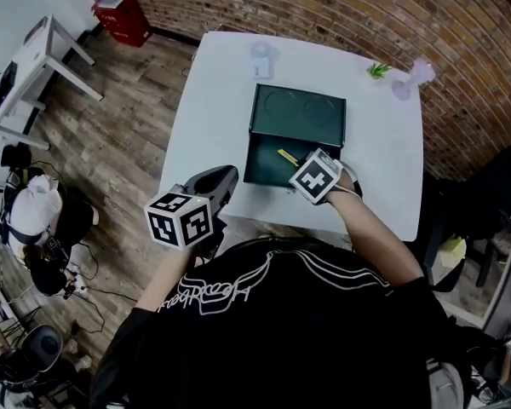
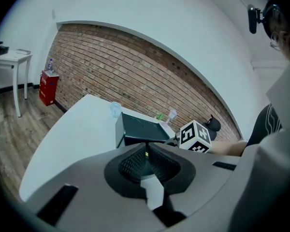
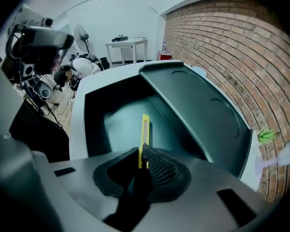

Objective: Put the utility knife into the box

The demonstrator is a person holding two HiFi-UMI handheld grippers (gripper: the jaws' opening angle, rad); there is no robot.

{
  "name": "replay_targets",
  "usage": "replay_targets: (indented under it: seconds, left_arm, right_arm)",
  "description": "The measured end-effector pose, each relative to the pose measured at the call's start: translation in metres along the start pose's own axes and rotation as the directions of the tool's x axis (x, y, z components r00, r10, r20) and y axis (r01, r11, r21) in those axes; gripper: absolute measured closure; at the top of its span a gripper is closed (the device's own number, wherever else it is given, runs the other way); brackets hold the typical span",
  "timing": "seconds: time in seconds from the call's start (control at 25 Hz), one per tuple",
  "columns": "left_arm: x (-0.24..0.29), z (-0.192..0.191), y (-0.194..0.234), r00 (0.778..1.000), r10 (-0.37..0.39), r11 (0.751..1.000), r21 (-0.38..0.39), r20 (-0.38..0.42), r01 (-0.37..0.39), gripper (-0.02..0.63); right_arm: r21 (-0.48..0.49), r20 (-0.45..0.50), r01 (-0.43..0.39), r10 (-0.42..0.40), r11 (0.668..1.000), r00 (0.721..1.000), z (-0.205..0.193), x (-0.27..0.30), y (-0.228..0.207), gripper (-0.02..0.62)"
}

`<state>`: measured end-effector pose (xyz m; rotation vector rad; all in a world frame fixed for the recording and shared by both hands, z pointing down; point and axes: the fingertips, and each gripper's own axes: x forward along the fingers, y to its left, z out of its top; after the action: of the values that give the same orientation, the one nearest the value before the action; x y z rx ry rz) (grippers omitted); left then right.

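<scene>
A dark green box (image 1: 257, 147) stands open in the middle of the white table (image 1: 209, 109), its lid (image 1: 300, 114) tilted back. My right gripper (image 1: 300, 165) is shut on the yellow utility knife (image 1: 287, 156) and holds it over the box's open inside. In the right gripper view the knife (image 3: 145, 129) sticks out forward from between the jaws of the gripper (image 3: 142, 154), above the box floor (image 3: 118, 122). My left gripper (image 1: 224, 177) hovers at the table's near-left edge, jaws together and empty; its own view shows the box (image 2: 135, 129) ahead of it.
A clear cup (image 1: 262, 58) stands behind the box. A small green plant (image 1: 378, 70) and a pale lilac object (image 1: 413, 77) sit at the far right corner. Off the table are a red crate (image 1: 123, 17), a white side table (image 1: 34, 62) and a brick wall (image 1: 324, 7).
</scene>
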<state>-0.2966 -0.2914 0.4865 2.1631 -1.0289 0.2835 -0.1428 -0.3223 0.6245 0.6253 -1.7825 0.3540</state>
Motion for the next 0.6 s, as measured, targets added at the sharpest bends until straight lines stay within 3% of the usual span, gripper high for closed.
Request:
replay_targets:
  seconds: [0.48, 0.6]
  left_arm:
    - [-0.002, -0.005, 0.01, 1.0, -0.007, 1.0, -0.026, -0.007, 0.007, 0.565]
    - [-0.003, -0.004, 0.009, 1.0, -0.007, 1.0, -0.025, -0.003, 0.007, 0.565]
  right_arm:
    - [-0.034, -0.055, -0.029, 0.027, 0.999, 0.998, 0.003, 0.012, 0.003, 0.526]
    - [-0.022, -0.037, -0.038, 0.037, 0.999, 0.999, 0.003, 0.009, 0.002, 0.47]
